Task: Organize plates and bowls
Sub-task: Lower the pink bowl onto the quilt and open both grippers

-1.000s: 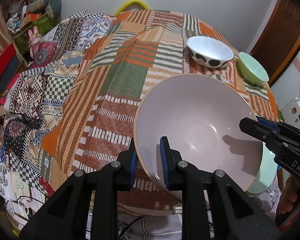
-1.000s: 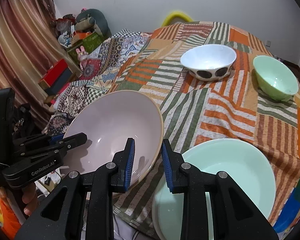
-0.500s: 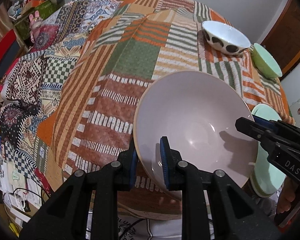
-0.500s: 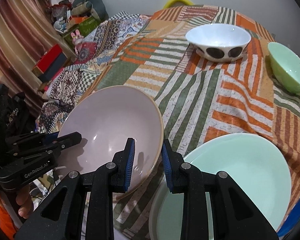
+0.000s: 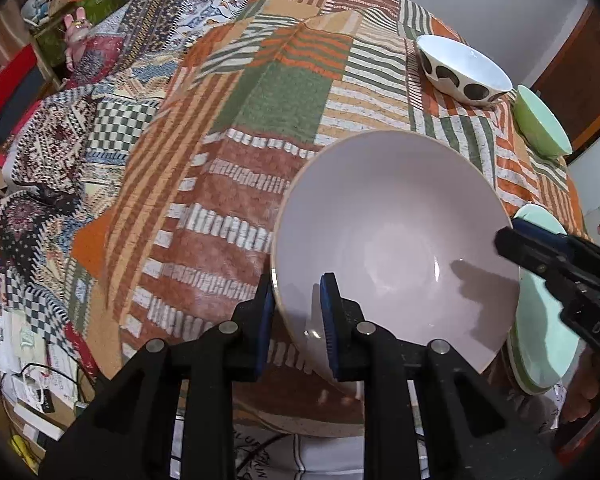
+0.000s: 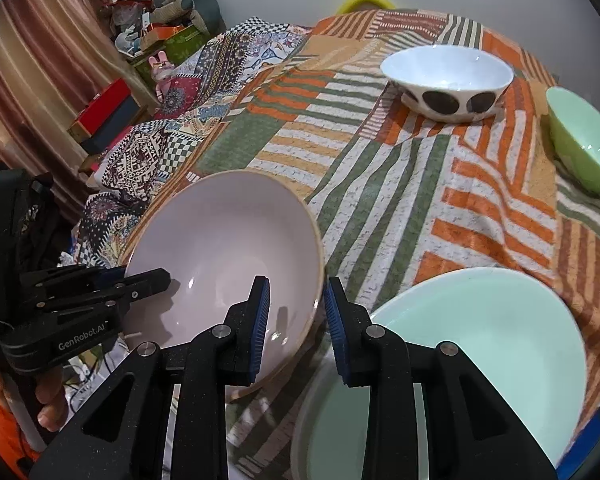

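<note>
Fingers: both pairs straddle the pink bowl's (image 5: 396, 236) rim, one blue pad inside, one outside.
Left gripper (image 5: 296, 320): gripping the near-left rim, narrow gap, reaching in low from the table edge.
Pink bowl: held tilted at the front of the patchwork cloth (image 5: 284, 92), partly over the edge.
Right gripper (image 6: 296, 324): astride the opposite rim; whether the pads actually pinch it, cannot tell.
Green plate (image 6: 460, 344): just beside the pink bowl, right of it, flat on the cloth.
Spotted bowl (image 6: 448, 76): far back, upright.
Green bowl (image 6: 584, 148): far right, near the spotted one.
</note>
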Action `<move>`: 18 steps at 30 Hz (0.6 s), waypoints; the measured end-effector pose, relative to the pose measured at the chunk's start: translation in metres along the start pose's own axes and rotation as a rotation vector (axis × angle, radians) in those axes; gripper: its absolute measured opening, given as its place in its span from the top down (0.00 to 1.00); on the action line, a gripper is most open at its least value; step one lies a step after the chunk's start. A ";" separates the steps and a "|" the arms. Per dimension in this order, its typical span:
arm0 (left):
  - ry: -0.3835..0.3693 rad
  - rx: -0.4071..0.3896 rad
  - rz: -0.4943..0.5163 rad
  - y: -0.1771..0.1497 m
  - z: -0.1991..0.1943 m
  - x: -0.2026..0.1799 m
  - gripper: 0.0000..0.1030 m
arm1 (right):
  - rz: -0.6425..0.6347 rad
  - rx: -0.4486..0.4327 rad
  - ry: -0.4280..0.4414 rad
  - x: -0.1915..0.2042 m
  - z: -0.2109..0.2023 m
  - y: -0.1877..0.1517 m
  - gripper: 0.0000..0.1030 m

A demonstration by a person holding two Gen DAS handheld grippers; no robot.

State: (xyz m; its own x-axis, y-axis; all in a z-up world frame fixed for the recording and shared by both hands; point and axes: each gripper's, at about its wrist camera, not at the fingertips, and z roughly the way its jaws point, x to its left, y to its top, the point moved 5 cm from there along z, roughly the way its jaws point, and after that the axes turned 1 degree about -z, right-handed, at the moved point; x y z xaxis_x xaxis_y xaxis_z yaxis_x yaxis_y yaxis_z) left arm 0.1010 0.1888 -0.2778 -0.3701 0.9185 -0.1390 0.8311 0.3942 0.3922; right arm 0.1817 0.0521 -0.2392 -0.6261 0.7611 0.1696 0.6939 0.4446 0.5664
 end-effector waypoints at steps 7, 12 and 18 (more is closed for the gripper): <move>0.000 -0.075 -0.002 0.010 -0.034 -0.003 0.77 | 0.025 -0.056 -0.007 -0.014 -0.029 0.004 0.71; -0.016 -0.169 0.024 0.026 -0.067 -0.022 0.73 | 0.035 -0.133 -0.024 -0.024 -0.060 0.009 0.63; -0.046 -0.290 0.083 0.046 -0.103 -0.056 0.61 | 0.051 -0.243 -0.059 -0.041 -0.102 0.017 0.53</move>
State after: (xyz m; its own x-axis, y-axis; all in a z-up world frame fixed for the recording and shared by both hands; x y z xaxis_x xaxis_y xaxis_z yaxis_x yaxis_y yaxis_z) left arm 0.1174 0.1526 -0.1584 -0.2815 0.9502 -0.1337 0.7022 0.2989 0.6462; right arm 0.1826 -0.0198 -0.1544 -0.5661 0.8088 0.1595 0.6137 0.2843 0.7366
